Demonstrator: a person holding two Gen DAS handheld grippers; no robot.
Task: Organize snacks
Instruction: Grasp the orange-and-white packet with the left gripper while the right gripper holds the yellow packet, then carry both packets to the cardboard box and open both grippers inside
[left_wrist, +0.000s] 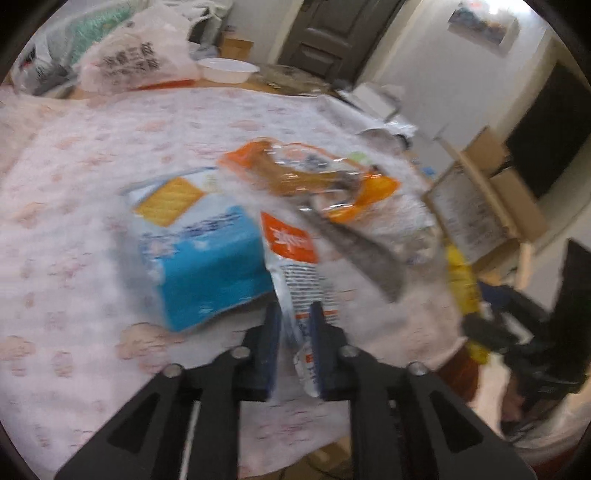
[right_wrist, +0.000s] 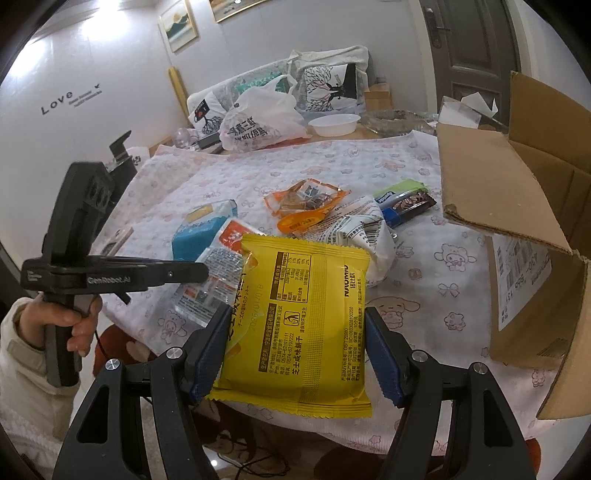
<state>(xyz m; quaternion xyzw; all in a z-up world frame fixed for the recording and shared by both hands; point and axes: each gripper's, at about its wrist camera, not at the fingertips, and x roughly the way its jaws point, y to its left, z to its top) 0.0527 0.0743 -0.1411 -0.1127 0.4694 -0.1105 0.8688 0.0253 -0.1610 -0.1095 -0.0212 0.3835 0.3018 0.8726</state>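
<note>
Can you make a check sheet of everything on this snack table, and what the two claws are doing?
Surface: table under a pale cloth with pink cartoon prints.
Job's things: yellow snack pack in the right claw; orange-and-white packet between the left claw's fingers; blue cracker box, orange clear pouch, white printed packet and dark green-ended bar lying on the cloth; open cardboard box at the table's right.
Clutter: white plastic bag, white bowl, tote bags at the far edge.
Grippers: right claw shut on the yellow pack; left claw nearly closed around its packet, blurred.
Cables: thin cords on the floor.
Surroundings: door, framed pictures, person's hand.
</note>
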